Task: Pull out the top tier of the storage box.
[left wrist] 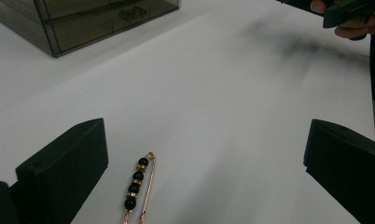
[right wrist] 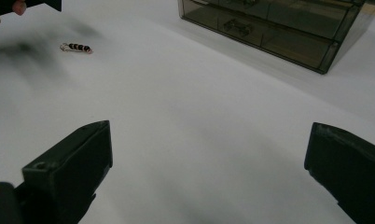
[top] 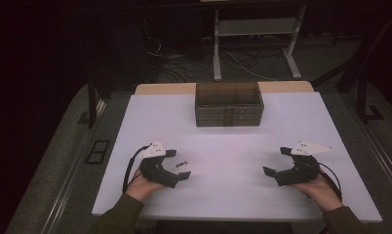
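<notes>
Looks like the approach step w/ nothing gripped yet: the small rose-gold pin strung with black beads (left wrist: pixel 138 186) lies flat on the white table (top: pixel 223 161), between the wide-open jaws of the left gripper (top: pixel 177 164). Next move prob needs lowering and closing on it. Right gripper (top: pixel 277 161) rests near table's right edge, jaws wide too, well apart from the smoky clear plastic drawer box (top: pixel 228 105) at the far side.

Wide-spread right claw (right wrist: pixel 209 172) over white table (right wrist: pixel 199 107), beaded pin (right wrist: pixel 76 47) far off.
</notes>
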